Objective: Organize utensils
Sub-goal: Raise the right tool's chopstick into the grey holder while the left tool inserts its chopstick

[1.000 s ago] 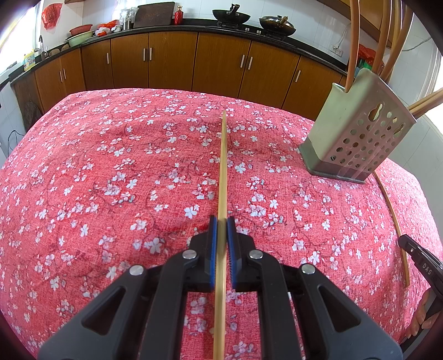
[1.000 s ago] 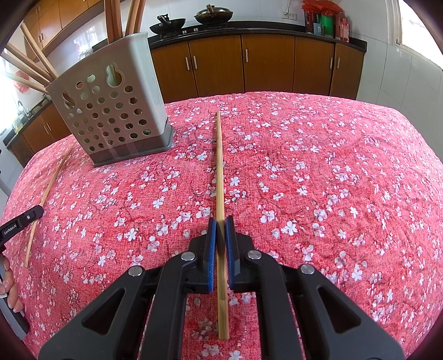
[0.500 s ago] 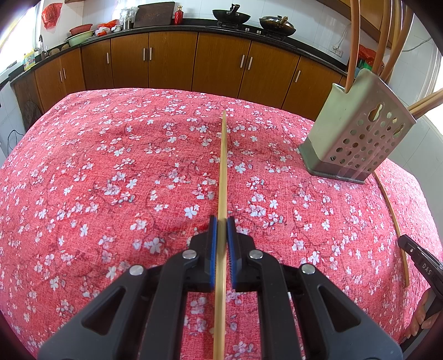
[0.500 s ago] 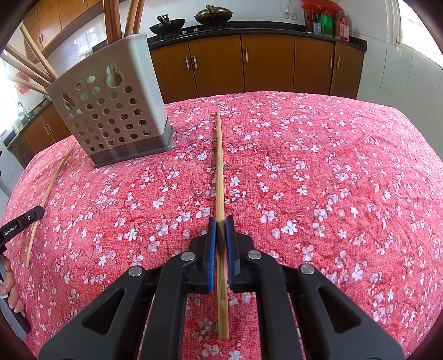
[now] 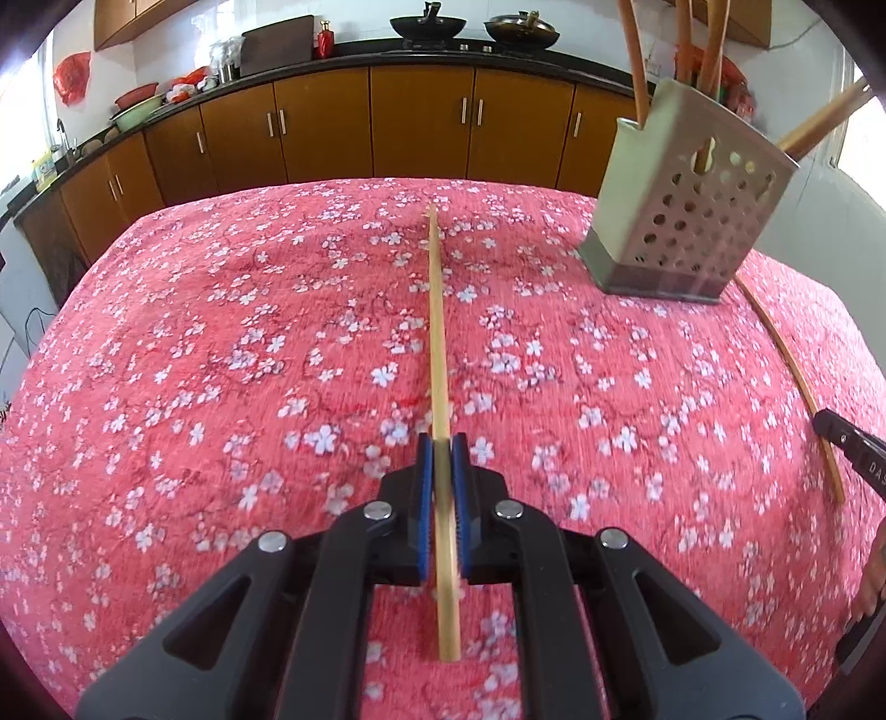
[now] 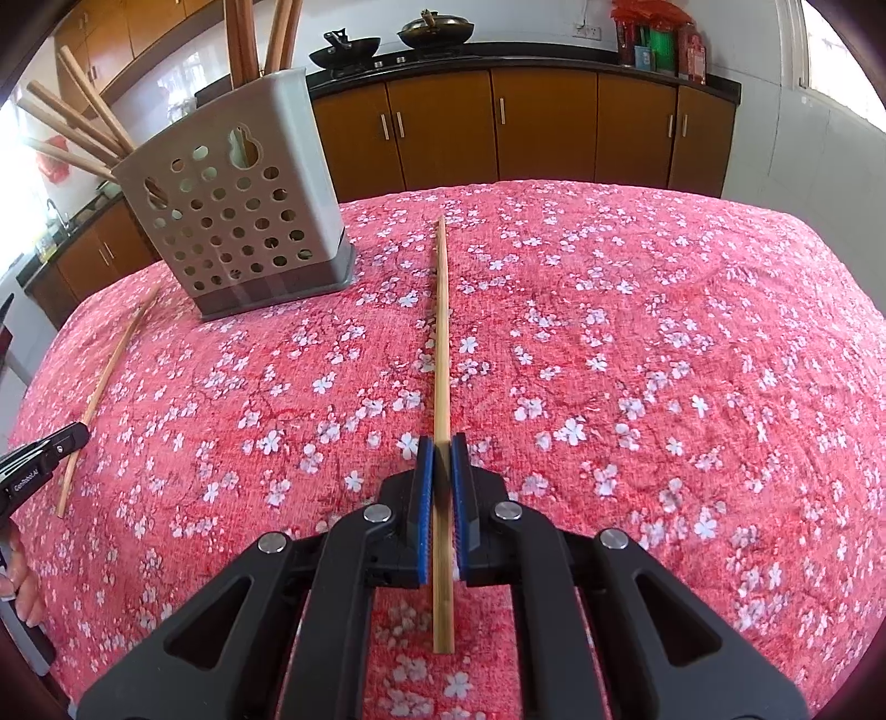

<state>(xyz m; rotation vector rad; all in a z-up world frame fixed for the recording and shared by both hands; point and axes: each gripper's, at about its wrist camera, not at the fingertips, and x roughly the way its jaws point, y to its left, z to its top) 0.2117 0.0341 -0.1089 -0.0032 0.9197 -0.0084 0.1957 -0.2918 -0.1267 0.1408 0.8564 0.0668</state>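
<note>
Chopsticks (image 5: 437, 332) (image 6: 441, 343) pinched in both fingers; only left view shows chopping board (image 5: 277, 44).

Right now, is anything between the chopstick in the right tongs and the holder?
Nothing visible. The right tongs are shut on their chopstick, and only bare tablecloth lies between it and the perforated holder. A loose chopstick lies off to the side.
</note>
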